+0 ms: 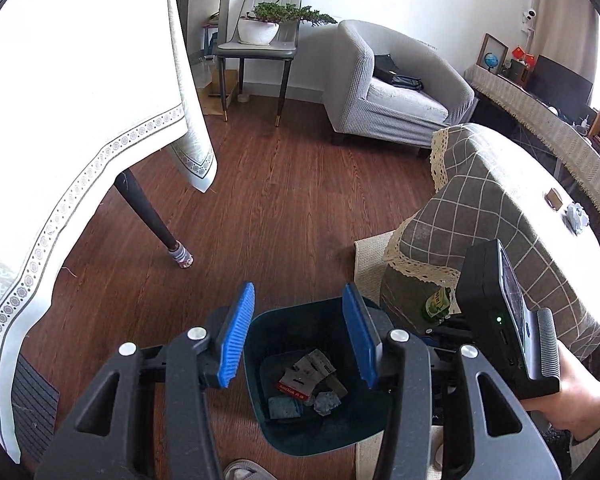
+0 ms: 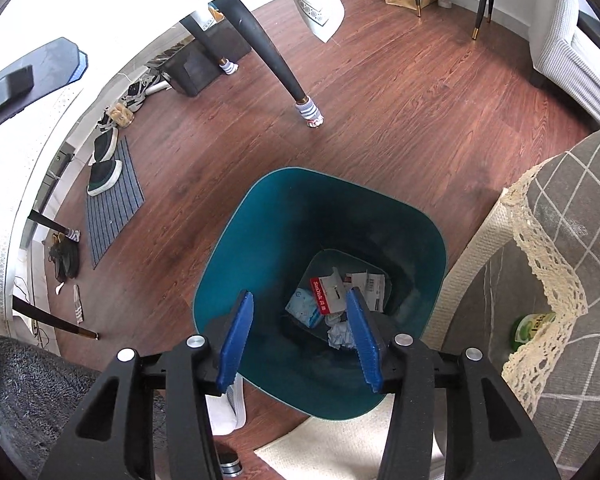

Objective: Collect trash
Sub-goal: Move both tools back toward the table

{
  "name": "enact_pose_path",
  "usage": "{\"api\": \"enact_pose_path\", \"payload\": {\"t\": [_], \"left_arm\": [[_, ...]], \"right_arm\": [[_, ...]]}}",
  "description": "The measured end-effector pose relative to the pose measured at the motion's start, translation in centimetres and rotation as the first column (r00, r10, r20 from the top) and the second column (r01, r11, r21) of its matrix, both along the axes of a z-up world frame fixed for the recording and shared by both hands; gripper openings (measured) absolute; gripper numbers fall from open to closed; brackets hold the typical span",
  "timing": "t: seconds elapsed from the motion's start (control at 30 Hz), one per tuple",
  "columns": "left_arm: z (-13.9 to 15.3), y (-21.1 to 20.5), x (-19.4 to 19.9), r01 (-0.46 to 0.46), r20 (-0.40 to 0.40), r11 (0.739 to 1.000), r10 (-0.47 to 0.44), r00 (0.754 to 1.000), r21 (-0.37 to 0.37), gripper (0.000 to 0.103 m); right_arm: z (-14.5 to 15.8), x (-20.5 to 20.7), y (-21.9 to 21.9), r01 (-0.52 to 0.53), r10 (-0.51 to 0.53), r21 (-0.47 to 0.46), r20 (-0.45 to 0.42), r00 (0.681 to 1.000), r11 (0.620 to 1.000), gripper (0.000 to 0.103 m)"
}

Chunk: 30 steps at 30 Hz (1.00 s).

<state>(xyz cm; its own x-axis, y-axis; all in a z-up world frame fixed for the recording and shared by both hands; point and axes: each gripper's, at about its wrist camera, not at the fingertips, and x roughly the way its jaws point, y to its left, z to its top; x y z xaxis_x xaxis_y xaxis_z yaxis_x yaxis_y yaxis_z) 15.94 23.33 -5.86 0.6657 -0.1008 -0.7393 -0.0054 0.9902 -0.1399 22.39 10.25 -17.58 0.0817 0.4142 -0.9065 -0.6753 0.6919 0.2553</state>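
A teal trash bin [image 2: 260, 216] stands on the wood floor; it also shows in the left wrist view [image 1: 260, 412]. Inside lie a red-and-white SanDisk card pack [image 2: 325, 292], crumpled paper [image 2: 340, 335], a blue tissue pack [image 2: 303, 307] and printed paper scraps [image 2: 370, 283]. My right gripper [image 2: 300, 338] hangs open and empty above the bin's mouth. My left gripper [image 1: 299, 334] is open and empty above the bin too. On the low table, crumpled paper [image 1: 577, 216] and a small cardboard piece [image 1: 555, 198] lie at the far right.
The low table [image 1: 500, 200] has a grey checked cloth with lace trim. A green bottle [image 2: 534, 327] sits under its edge. A dining table leg [image 2: 276, 60] with a striped sock stands on the floor. Shoes and a mat [image 2: 112, 200] lie left. An armchair [image 1: 396, 92] stands behind.
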Motion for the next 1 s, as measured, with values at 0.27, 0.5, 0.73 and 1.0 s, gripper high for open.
{"api": "enact_pose_path", "payload": {"t": [0.27, 0.5, 0.73, 1.0], "left_arm": [[1.8, -0.7, 0.1, -0.009, 0.055, 1.0, 0.009, 0.998, 0.002, 0.048], [4.3, -2.3, 0.2, -0.014, 0.124, 1.0, 0.011, 0.992, 0.023, 0.052], [6.4, -5.1, 0.5, 0.002, 0.185, 0.999, -0.01, 0.983, 0.043, 0.058], [6.7, -10.1, 1.1, 0.073, 0.193, 0.996, -0.081, 0.978, 0.05, 0.062]], "right_arm": [[1.5, -0.4, -1.1, -0.003, 0.003, 0.032, 0.026, 1.0, 0.999, 0.05], [4.6, -1.2, -2.7, -0.029, 0.016, 0.123, 0.106, 0.994, 0.992, 0.05], [9.3, -2.3, -6.1, -0.022, -0.032, 0.227, 0.233, 0.972, 0.974, 0.05], [12.8, -2.8, -11.5, 0.037, -0.13, 0.279, 0.322, 0.938, 0.959, 0.05]]}}
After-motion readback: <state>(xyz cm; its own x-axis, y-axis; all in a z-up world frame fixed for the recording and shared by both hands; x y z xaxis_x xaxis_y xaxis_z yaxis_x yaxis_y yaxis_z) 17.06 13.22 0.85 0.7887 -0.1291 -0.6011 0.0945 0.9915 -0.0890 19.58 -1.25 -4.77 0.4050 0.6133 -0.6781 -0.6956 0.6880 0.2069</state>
